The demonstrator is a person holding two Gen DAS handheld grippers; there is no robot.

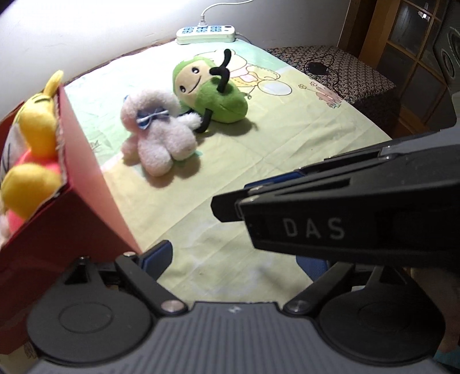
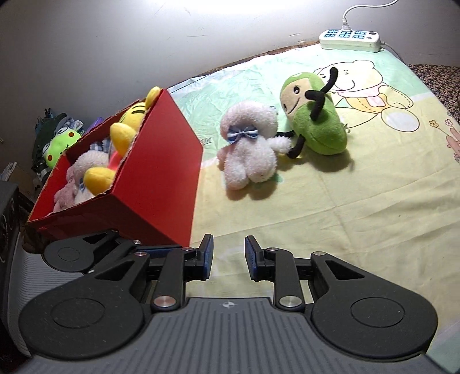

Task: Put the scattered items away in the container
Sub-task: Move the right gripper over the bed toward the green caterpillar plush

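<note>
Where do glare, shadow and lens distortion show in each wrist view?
Left wrist view: wall blown out by glare near the power strip; bed edges curve. Right wrist view: white plush and green plush cast soft shadows towards the camera; red box looks bowed.

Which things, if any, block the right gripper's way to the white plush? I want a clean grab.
Nothing visible does. Bare sheet lies between the open right gripper and the white plush. The green plush touches its far side; the red box stands apart, left.

White power strip [image 2: 349, 39] plugged in at bed's far edge; cartoon-print sheet [image 2: 359, 201] spread over bed; black cable [image 1: 319, 69] laid on patterned stool [image 1: 345, 74].
</note>
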